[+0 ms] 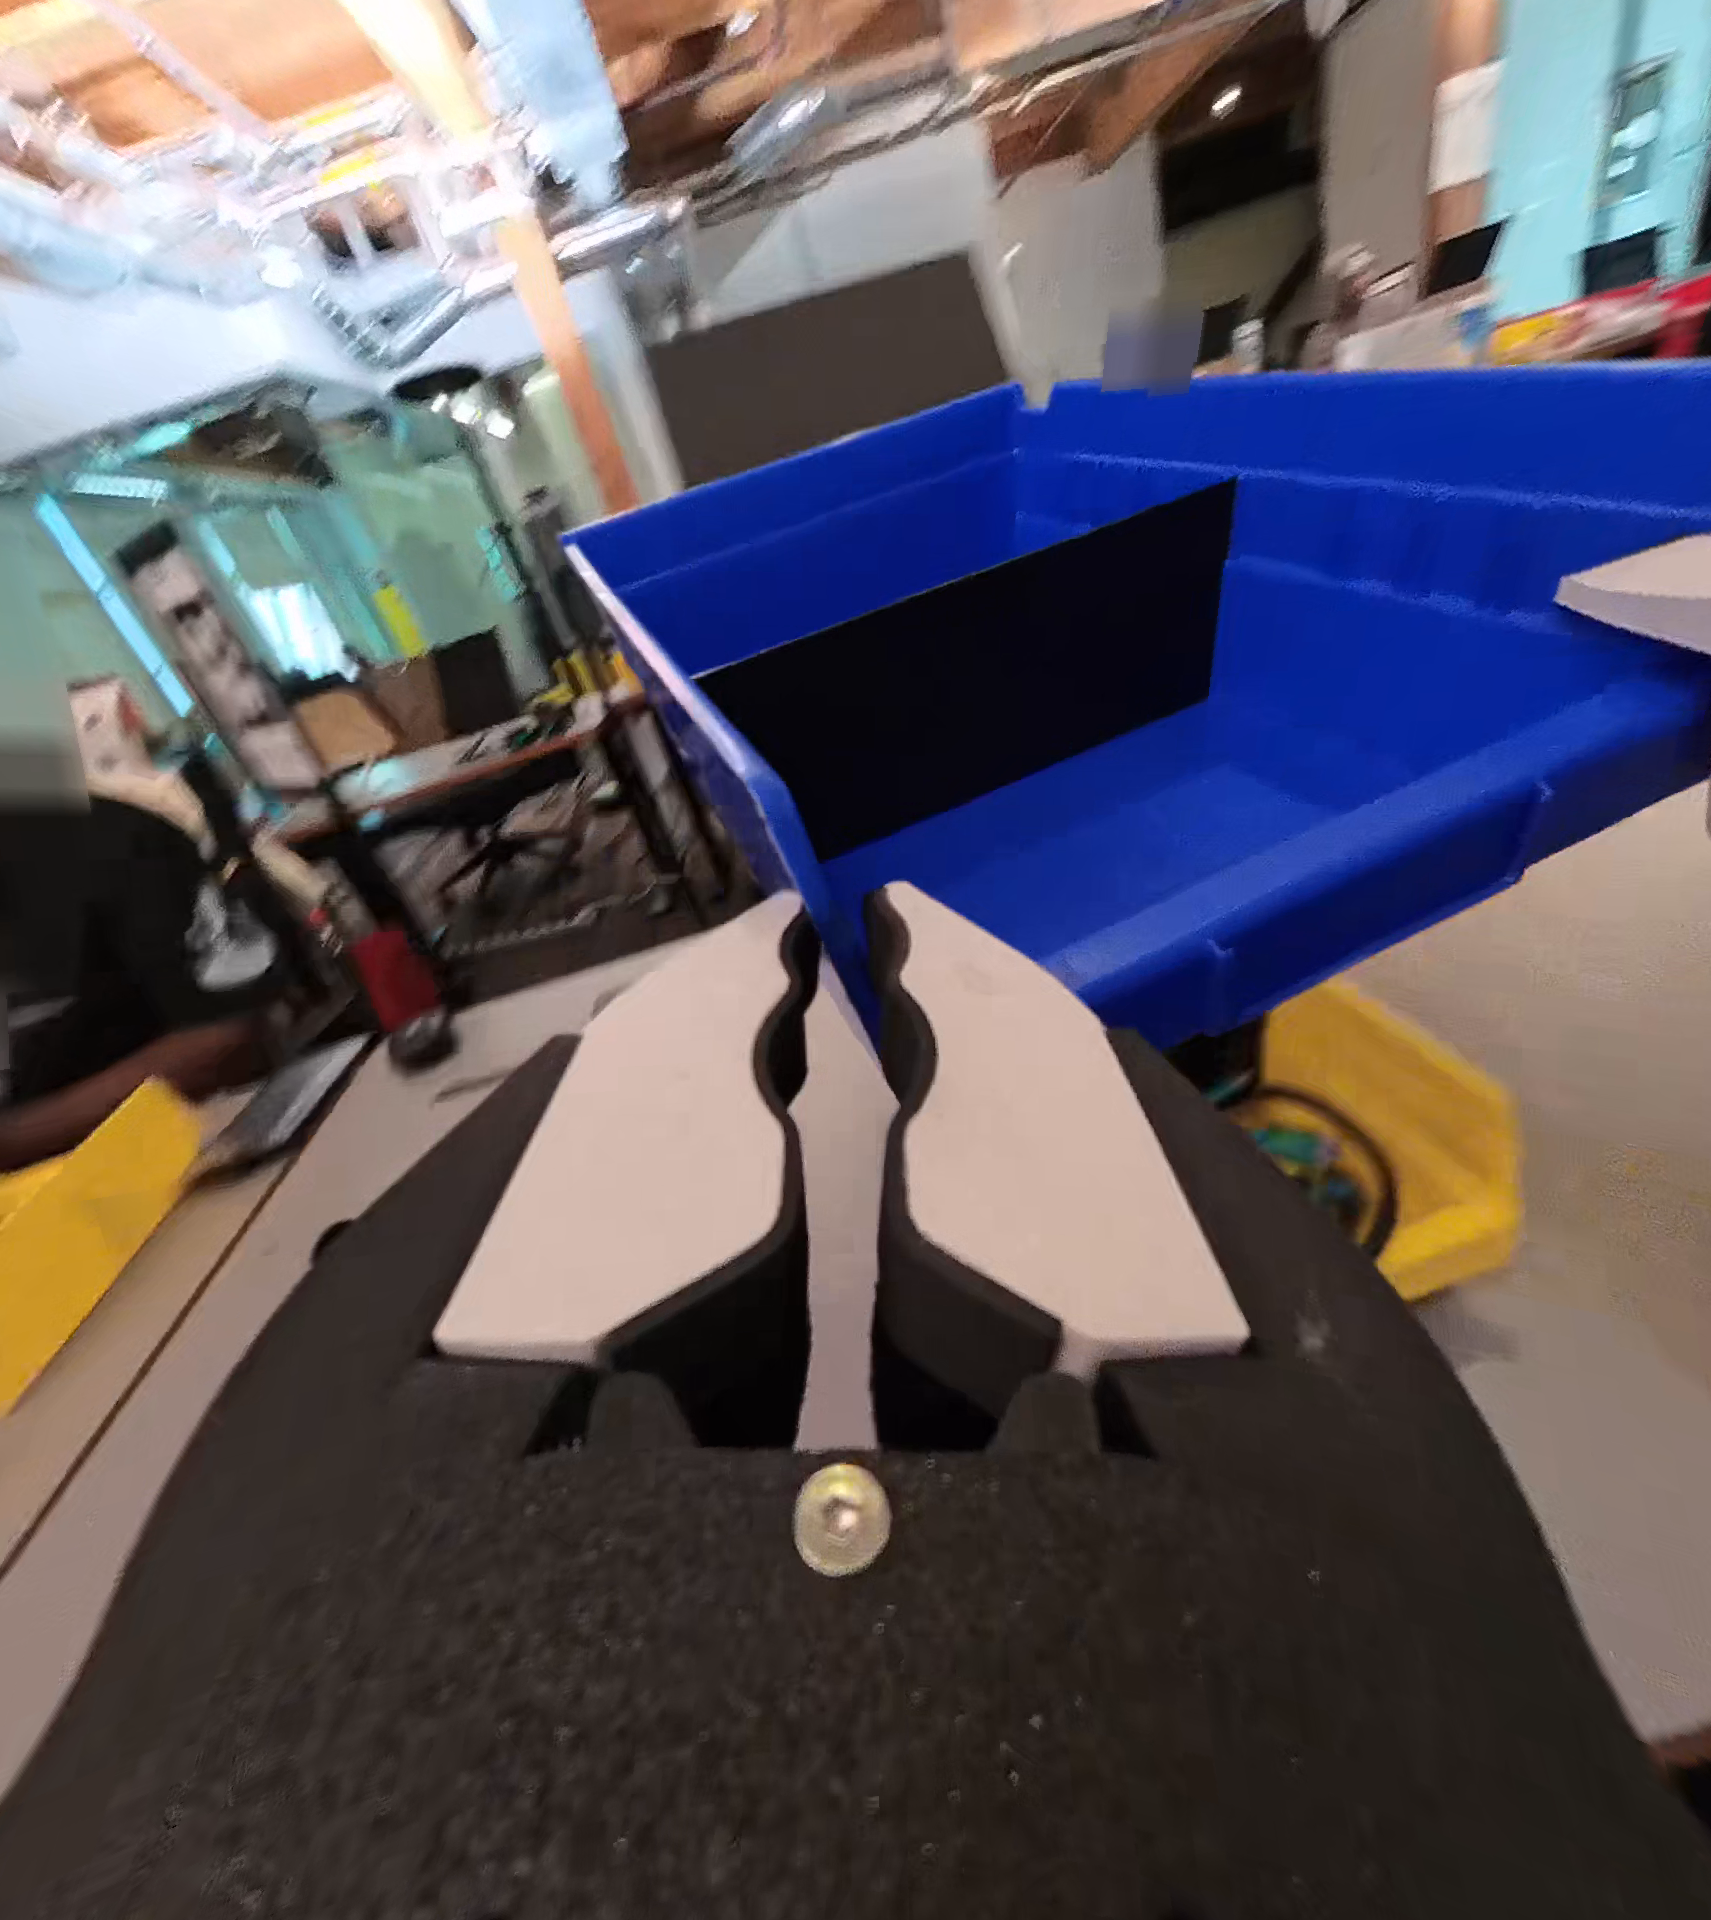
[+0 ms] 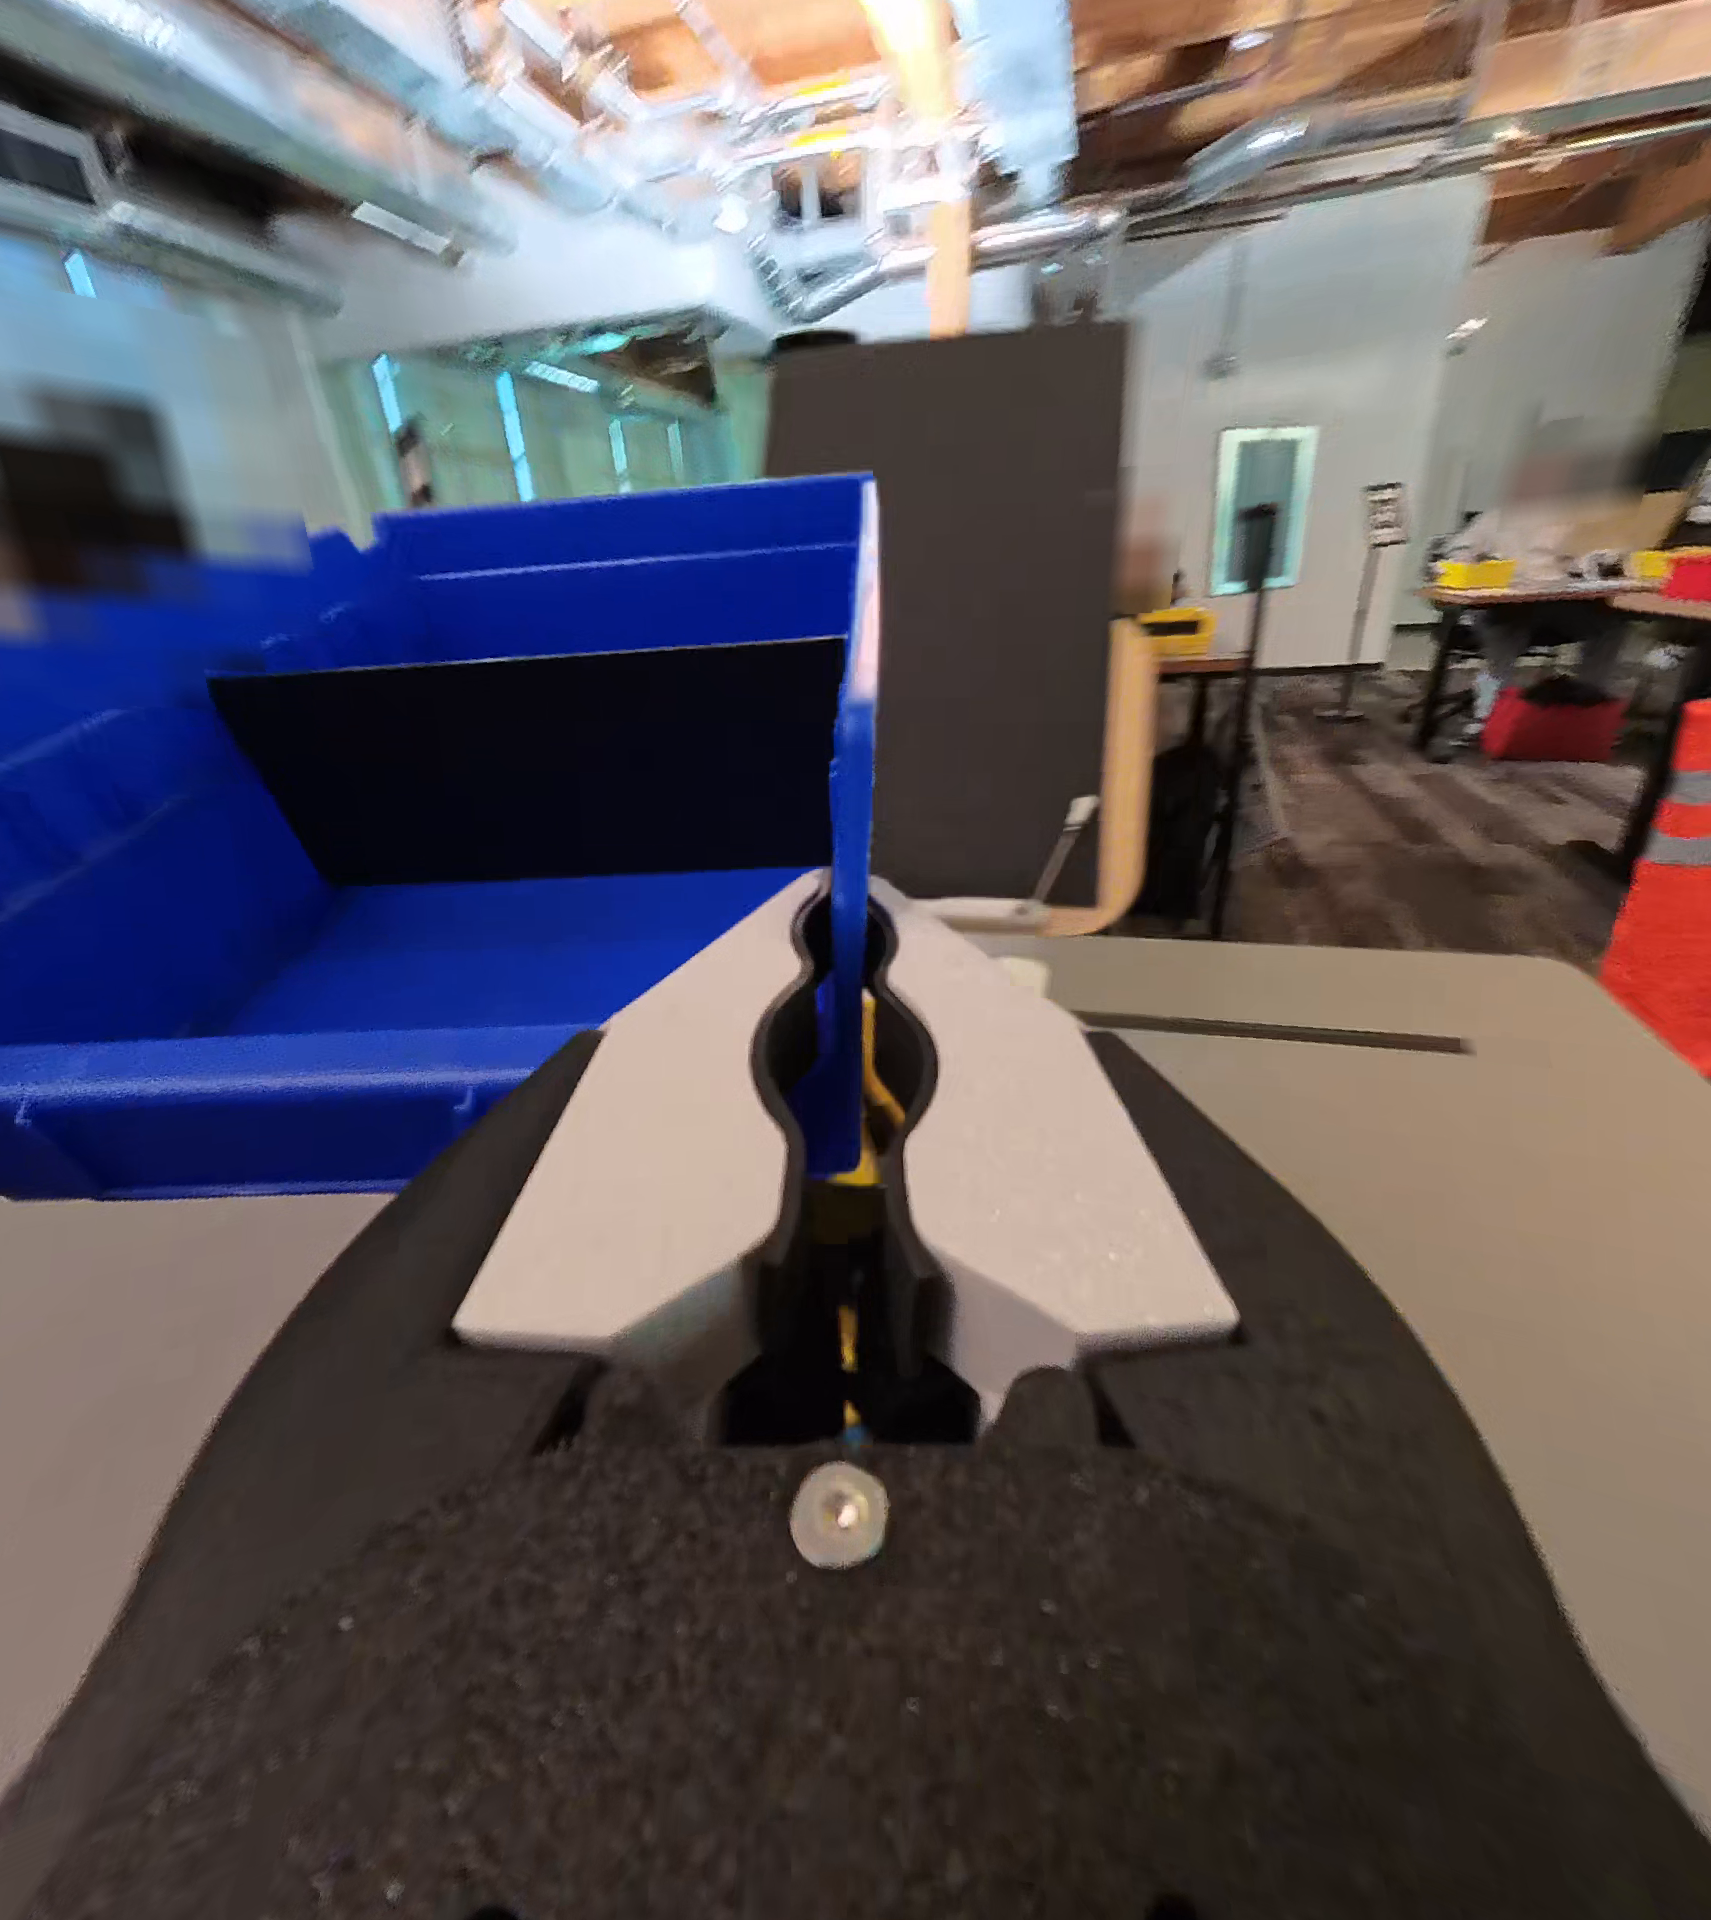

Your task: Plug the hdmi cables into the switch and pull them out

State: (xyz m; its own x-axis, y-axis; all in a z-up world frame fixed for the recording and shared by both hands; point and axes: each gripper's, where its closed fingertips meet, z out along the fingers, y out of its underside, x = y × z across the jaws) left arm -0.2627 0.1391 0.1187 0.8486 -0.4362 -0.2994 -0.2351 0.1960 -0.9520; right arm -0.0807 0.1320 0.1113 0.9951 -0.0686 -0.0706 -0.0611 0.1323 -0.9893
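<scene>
A: What is in the blue bin (image 1: 1246,831)?

B: Only a black divider (image 1: 976,675) standing across it; the floor on this side is bare. It is held tilted above the grey table (image 2: 1453,1195).

A: Who holds it?

B: Both. The left gripper (image 1: 840,914) is clenched on its left wall, the right gripper (image 2: 846,904) on its right wall.

A: Other bins?

B: A yellow bin (image 1: 1402,1174) below, with tangled cables (image 1: 1329,1164) inside. Which way they point, I cannot tell. The switch is not visible.
</scene>
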